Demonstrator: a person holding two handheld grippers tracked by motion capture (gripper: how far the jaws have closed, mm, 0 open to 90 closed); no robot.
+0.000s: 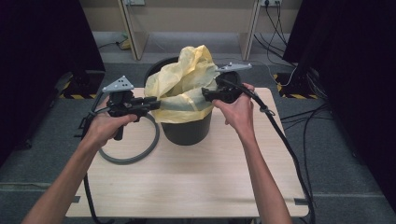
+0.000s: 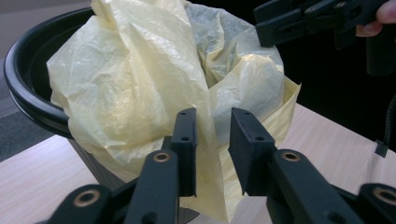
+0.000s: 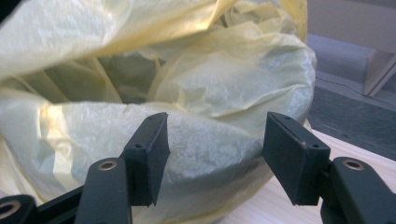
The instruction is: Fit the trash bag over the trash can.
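Observation:
A black bin (image 1: pixel 187 130) stands on the wooden table (image 1: pixel 187 186), lined with a crumpled yellow plastic bag (image 1: pixel 184 79) that billows above the rim and drapes over it. My left gripper (image 1: pixel 156 103) reaches the bag's left side. In the left gripper view its jaws (image 2: pixel 212 144) stand slightly apart, with a hanging fold of the bag (image 2: pixel 130 84) between them and a gap visible. My right gripper (image 1: pixel 205 93) is at the bin's right rim. Its jaws (image 3: pixel 215 149) are wide apart in front of the bag-covered rim (image 3: pixel 224 88), not pressing it.
A grey ring (image 1: pixel 130 154) lies on the table left of the bin, under my left hand. Cables trail off the table's right side (image 1: pixel 280 135). Black curtains flank both sides, and furniture legs stand behind the bin.

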